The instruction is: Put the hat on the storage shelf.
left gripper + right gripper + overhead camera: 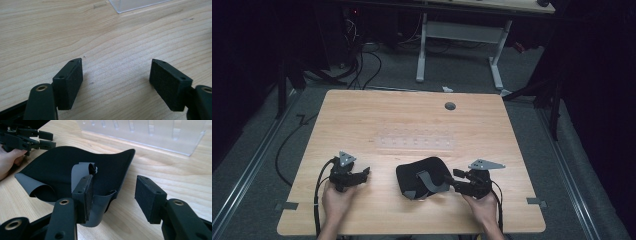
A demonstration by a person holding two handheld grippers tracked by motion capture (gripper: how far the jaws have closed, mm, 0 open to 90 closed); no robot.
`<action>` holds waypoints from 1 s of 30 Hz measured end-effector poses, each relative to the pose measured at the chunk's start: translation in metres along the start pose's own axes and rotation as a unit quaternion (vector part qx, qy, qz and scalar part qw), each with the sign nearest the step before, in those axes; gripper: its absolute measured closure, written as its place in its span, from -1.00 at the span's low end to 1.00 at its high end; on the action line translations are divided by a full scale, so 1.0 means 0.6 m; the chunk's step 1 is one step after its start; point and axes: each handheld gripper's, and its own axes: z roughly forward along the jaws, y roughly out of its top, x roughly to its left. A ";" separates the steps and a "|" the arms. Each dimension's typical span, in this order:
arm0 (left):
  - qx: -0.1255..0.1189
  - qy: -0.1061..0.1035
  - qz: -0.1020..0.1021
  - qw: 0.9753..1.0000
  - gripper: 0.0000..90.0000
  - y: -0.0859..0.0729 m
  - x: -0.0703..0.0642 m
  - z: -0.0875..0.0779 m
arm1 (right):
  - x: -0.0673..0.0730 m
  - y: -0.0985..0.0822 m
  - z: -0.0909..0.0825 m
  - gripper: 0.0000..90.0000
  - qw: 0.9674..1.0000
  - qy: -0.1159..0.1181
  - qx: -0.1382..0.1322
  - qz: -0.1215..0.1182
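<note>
High view puts a black cloth pouch [422, 177] with grey straps near the front edge of the wooden table [412, 125], at about six o'clock from the table's middle, between the two hands. It lies crumpled, with one edge curled up and the grey lining folded over on itself, so the work of handling it looks to be at an early or middle stage: nothing is laid flat or folded neatly yet, and the clear plastic rack [416, 141] at the table's centre, at twelve o'clock from the pouch, stands apart from it. What the finished arrangement should be cannot be told.

The right gripper [458, 176] sits at three o'clock from the pouch. In the right gripper view its jaws stand well apart; one pad [86, 195] lies against a grey strap [80, 171] at the pouch's near edge, the other pad over bare wood, so nothing is pinched and the cloth is released.

The left gripper [362, 172], at nine o'clock from the pouch and clear of it, rests with jaws spread wide over bare wood in the left gripper view, holding nothing.
</note>
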 end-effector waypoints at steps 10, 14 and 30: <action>0.000 0.000 0.000 1.000 -0.39 0.000 0.000 0.000 | -0.006 -0.010 0.019 0.16 1.000 0.015 0.007 0.014; -0.001 0.000 0.000 1.000 -0.39 0.000 0.000 0.000 | -0.006 -0.012 0.030 0.23 1.000 0.020 0.014 0.014; -0.001 0.000 0.000 1.000 -0.37 0.000 0.001 0.000 | -0.013 -0.017 0.041 0.69 0.999 0.040 0.026 0.021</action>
